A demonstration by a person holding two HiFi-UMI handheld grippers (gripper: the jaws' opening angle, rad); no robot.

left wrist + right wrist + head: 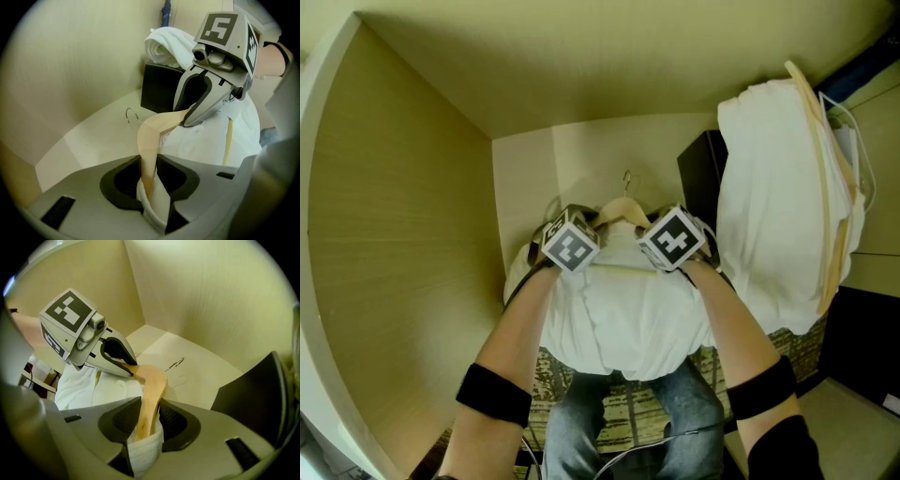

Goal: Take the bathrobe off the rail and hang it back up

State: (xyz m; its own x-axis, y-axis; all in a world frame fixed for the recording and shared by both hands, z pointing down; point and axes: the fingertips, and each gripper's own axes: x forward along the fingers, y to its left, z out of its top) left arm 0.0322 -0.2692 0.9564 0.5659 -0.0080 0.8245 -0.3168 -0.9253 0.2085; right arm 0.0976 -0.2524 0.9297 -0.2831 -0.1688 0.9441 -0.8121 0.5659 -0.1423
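A white bathrobe hangs on a pale wooden hanger, whose metal hook stands free in the air, off any rail. My left gripper is shut on the hanger's left arm. My right gripper is shut on the hanger's right arm. In the left gripper view the gripper pinches the hanger arm and a fold of robe, with the hook beyond. In the right gripper view that gripper clamps the wooden arm and robe cloth.
A second white robe hangs on its own wooden hanger at the right. A dark box stands behind it. Beige wardrobe walls close in at the left and back. The person's legs in jeans stand on patterned carpet below.
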